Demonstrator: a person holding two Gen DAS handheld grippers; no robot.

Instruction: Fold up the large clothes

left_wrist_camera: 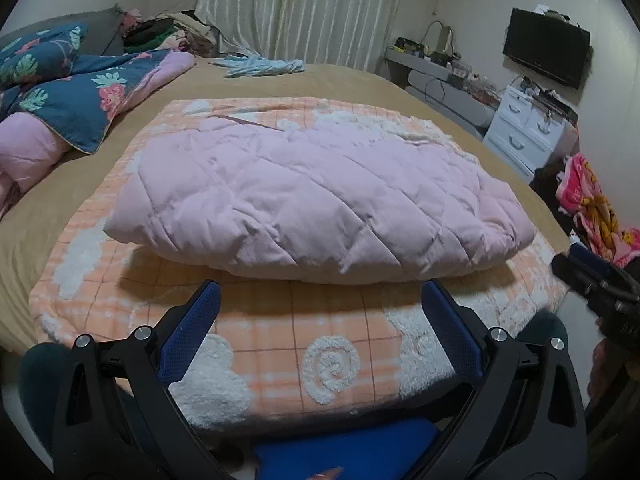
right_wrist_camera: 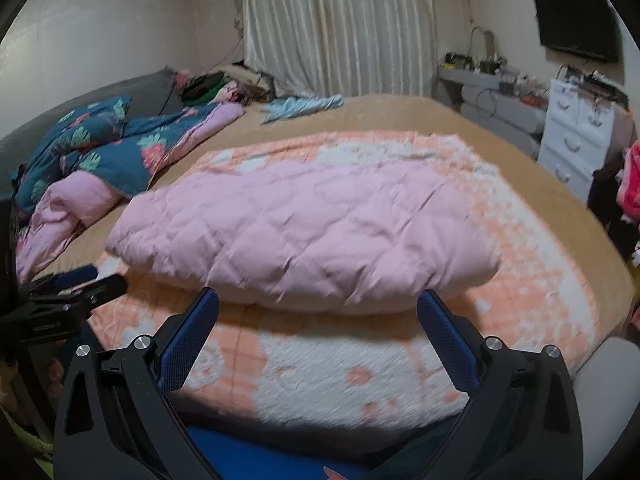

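A pink quilted garment [left_wrist_camera: 316, 200] [right_wrist_camera: 304, 236] lies folded into a thick oblong bundle on an orange-and-white checked blanket [left_wrist_camera: 332, 344] [right_wrist_camera: 340, 372] spread over the bed. My left gripper [left_wrist_camera: 320, 294] hovers open just short of the bundle's near edge, nothing between its blue pads. My right gripper [right_wrist_camera: 318, 300] is also open, near the same edge and empty. The right gripper [left_wrist_camera: 592, 272] shows at the right border of the left wrist view. The left gripper [right_wrist_camera: 80, 284] shows at the left border of the right wrist view, its jaws hard to read there.
The tan bed cover [left_wrist_camera: 340, 76] extends beyond the blanket. A blue floral duvet with pink lining [left_wrist_camera: 68, 92] [right_wrist_camera: 104, 152] is heaped at the left. A light blue cloth [left_wrist_camera: 260, 66] lies at the far side. White drawers [left_wrist_camera: 528, 128], a desk and a wall TV [left_wrist_camera: 546, 52] stand at right.
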